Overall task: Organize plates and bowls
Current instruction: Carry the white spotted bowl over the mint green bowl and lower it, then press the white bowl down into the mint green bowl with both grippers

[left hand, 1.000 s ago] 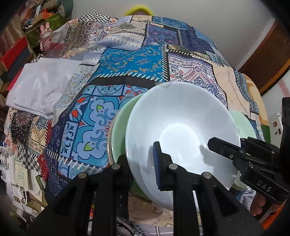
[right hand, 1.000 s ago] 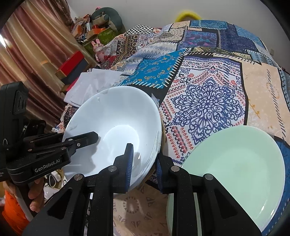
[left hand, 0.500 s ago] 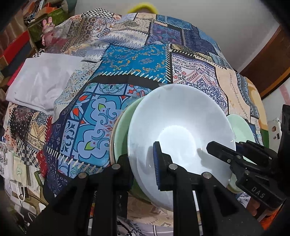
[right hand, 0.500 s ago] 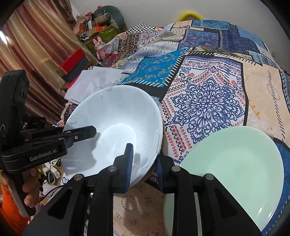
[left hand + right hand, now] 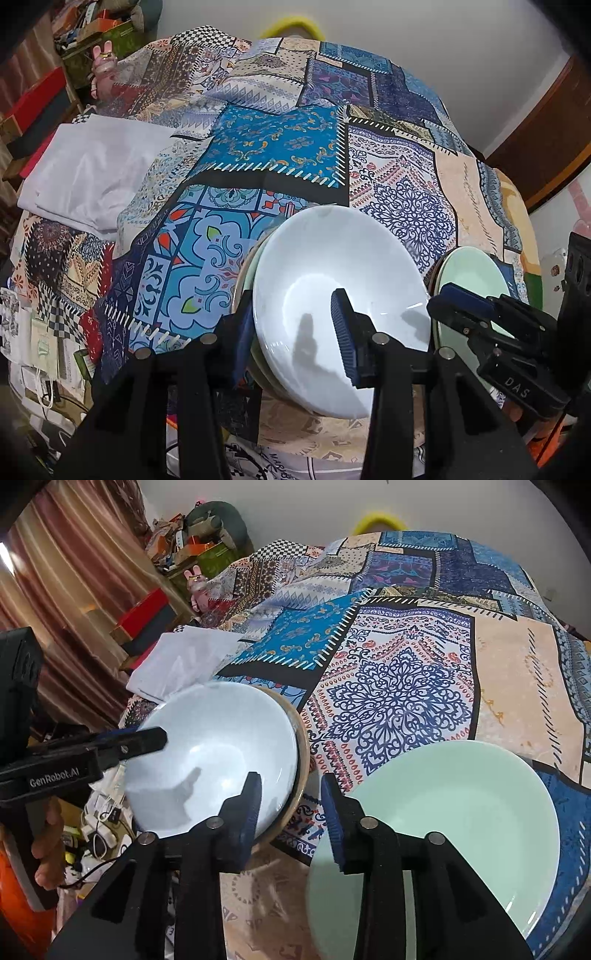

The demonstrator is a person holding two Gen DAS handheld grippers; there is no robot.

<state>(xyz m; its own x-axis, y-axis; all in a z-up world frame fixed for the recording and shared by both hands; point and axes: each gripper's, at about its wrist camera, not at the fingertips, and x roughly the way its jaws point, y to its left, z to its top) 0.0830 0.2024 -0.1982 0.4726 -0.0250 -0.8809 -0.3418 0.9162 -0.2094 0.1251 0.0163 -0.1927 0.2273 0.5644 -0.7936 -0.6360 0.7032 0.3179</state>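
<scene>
A white bowl (image 5: 343, 295) (image 5: 214, 753) rests on a stack of greenish and tan-rimmed dishes (image 5: 245, 273) (image 5: 303, 753) near the front edge of the patchwork-covered surface. My left gripper (image 5: 291, 339) straddles the bowl's near-left rim. Its jaws are opening and its pads (image 5: 343, 332) stand off the rim. My right gripper (image 5: 291, 808) straddles the stack's right rim, its jaws also opening, with a gap at each pad. Each gripper shows in the other's view: the left gripper (image 5: 147, 738) and the right gripper (image 5: 461, 306). A mint green plate (image 5: 461, 812) (image 5: 476, 273) lies to the right.
The patchwork quilt (image 5: 277, 147) spreads back to the wall. A folded white cloth (image 5: 92, 177) lies at its left edge. Boxes and a pink rabbit toy (image 5: 103, 62) crowd the far left. Cables (image 5: 99, 823) lie on the floor below. A person's hand (image 5: 44, 849) holds the left gripper.
Both grippers' jaws have spread and let go of the white bowl's rim. The bowl has settled lower onto the stack. Neither hand has shifted much.
</scene>
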